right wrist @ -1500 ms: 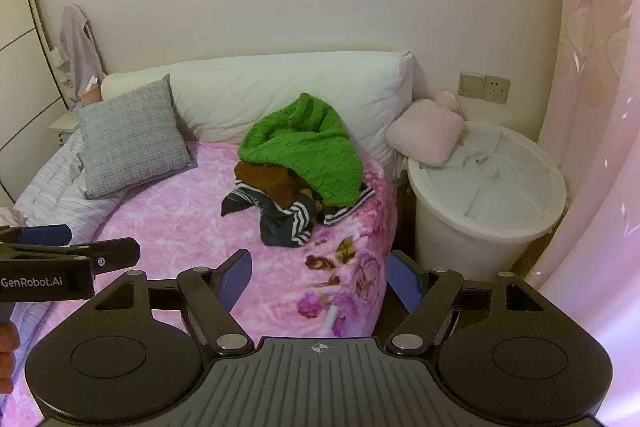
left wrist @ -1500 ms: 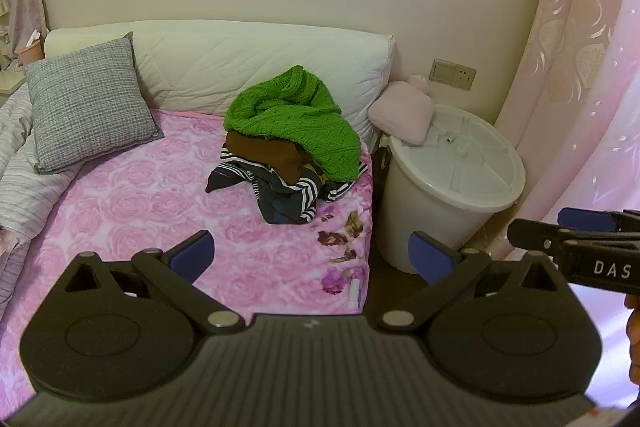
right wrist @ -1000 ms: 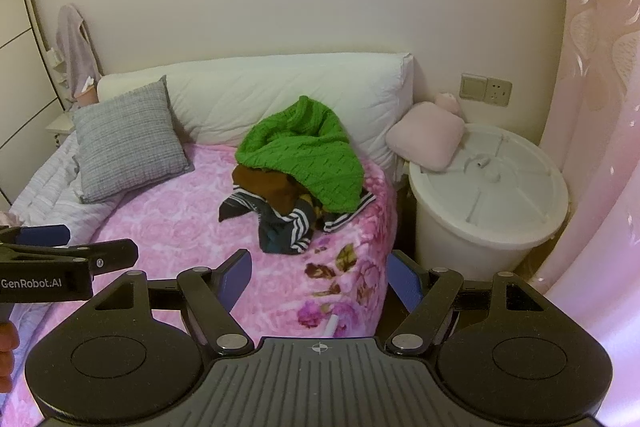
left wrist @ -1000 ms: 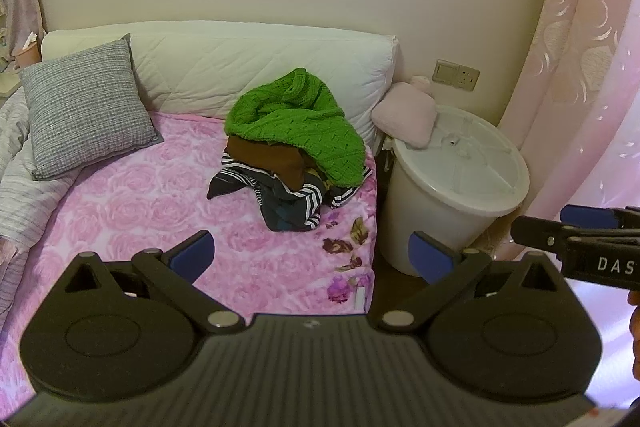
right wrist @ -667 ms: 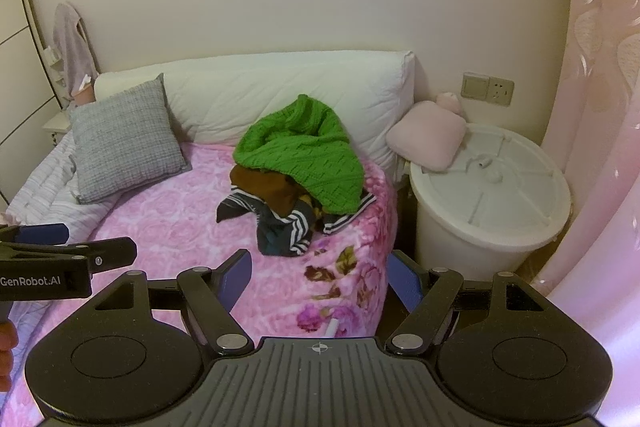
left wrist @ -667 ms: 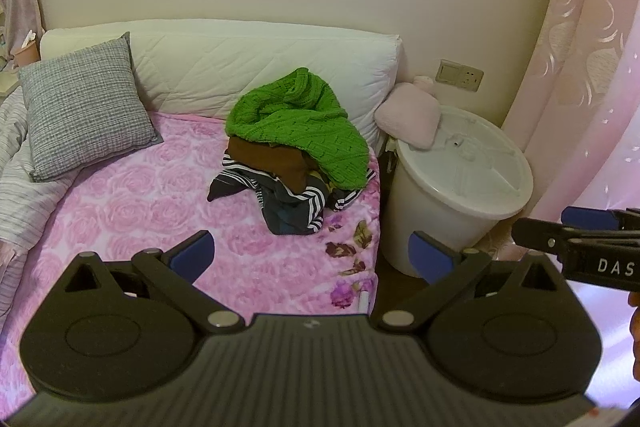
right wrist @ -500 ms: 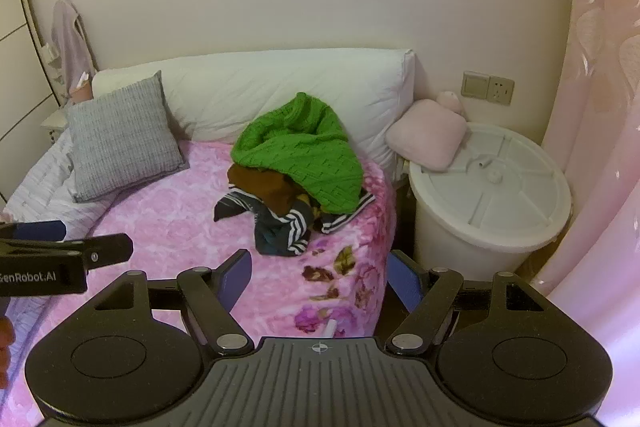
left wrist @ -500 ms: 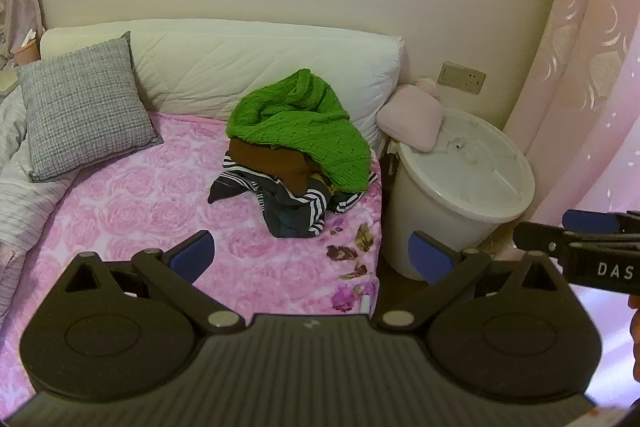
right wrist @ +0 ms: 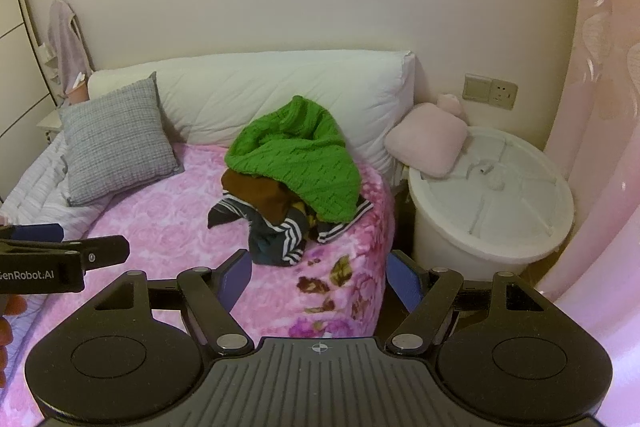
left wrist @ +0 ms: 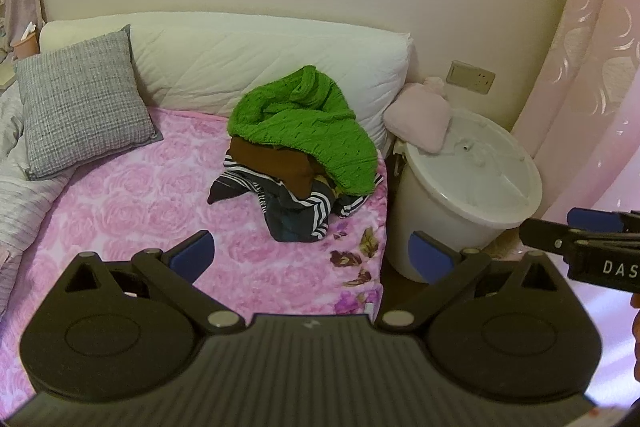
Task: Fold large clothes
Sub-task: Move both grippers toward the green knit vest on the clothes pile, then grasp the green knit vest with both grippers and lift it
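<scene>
Left view only: my right gripper (left wrist: 576, 227) juts in from the right edge with the letters "DAS" on its side; its tips lie one behind the other there, so that view does not tell their gap.
Right view only: my left gripper (right wrist: 64, 243) reaches in from the left edge, marked "enRobot.AI", with a bit of my hand (right wrist: 6, 323) beneath it; a wardrobe (right wrist: 12, 67) with drawer lines shows at far left.
My left fingers: apart, blue pads (left wrist: 191, 255) wide of each other, nothing between them.
My right fingers: apart too, blue pads (right wrist: 236, 277) spread in the right view, empty.
Clothes pile (left wrist: 298, 155): heaped on the pink rose blanket (left wrist: 132, 195), toward the bed's right side, close to the white bolster (left wrist: 248, 63) at the headboard.
Green knit sweater (right wrist: 298, 157): crumpled on top, draped down the right of the heap.
Brown garment (right wrist: 260, 193): bunched under the green one.
Striped dark garment (right wrist: 276, 231): lowest, spilling forward, dark with white bands.
Distance: both grippers hang well short of the pile, touching no cloth.
Beside the bed: a white lidded bucket (right wrist: 504, 211) with a pink hot-water bag (right wrist: 430, 143) resting on its rim.
Left of the pile: a grey checked cushion (left wrist: 80, 99), well apart from the clothes.
</scene>
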`<state>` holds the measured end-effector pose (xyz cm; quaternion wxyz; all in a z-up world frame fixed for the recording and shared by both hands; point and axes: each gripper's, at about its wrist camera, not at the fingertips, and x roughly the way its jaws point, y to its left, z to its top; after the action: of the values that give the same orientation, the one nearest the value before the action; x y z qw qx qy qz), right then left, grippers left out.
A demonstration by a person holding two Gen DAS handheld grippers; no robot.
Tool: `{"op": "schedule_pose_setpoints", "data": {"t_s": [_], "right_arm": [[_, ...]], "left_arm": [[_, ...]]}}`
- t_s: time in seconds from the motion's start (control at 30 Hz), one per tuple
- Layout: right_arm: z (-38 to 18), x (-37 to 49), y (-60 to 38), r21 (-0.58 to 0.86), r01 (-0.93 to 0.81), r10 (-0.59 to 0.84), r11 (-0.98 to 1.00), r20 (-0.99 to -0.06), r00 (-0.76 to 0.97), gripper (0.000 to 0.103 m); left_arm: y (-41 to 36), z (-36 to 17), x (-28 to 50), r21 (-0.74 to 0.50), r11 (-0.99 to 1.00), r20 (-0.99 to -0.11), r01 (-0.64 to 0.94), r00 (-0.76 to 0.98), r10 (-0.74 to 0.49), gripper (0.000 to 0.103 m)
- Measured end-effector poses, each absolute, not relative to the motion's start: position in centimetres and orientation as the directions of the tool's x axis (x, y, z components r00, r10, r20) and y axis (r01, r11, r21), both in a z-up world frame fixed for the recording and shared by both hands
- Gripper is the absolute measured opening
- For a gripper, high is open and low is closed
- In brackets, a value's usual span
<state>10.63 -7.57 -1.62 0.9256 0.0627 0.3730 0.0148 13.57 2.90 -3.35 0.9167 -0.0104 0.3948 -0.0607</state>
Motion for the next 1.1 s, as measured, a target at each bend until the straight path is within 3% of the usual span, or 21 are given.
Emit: {"op": "schedule_pose_setpoints", "data": {"t_s": [0.2,0.57,1.1], "right_arm": [[-2.8,12.8,-8.0,0.123,0.001,0.083,0.992,-0.678,0.731,0.071],[-6.6,21.9,-10.0,0.134,-0.082,0.151,0.988,-0.665,0.732,0.071],[-12.6,38.8,-12.9,0.219,-0.131,0.252,0.967,-0.743,0.620,0.071]], "left_arm": [[3.1,-4.7,16.2,-0.062,0.989,-0.735,0.134,0.664,-0.136,0.102],[3.2,-8.0,24.0,-0.043,0.998,-0.757,0.053,0.650,-0.067,0.102],[1.7,-14.6,39.7,-0.030,0.999,-0.824,-0.015,0.566,-0.016,0.102]]}}
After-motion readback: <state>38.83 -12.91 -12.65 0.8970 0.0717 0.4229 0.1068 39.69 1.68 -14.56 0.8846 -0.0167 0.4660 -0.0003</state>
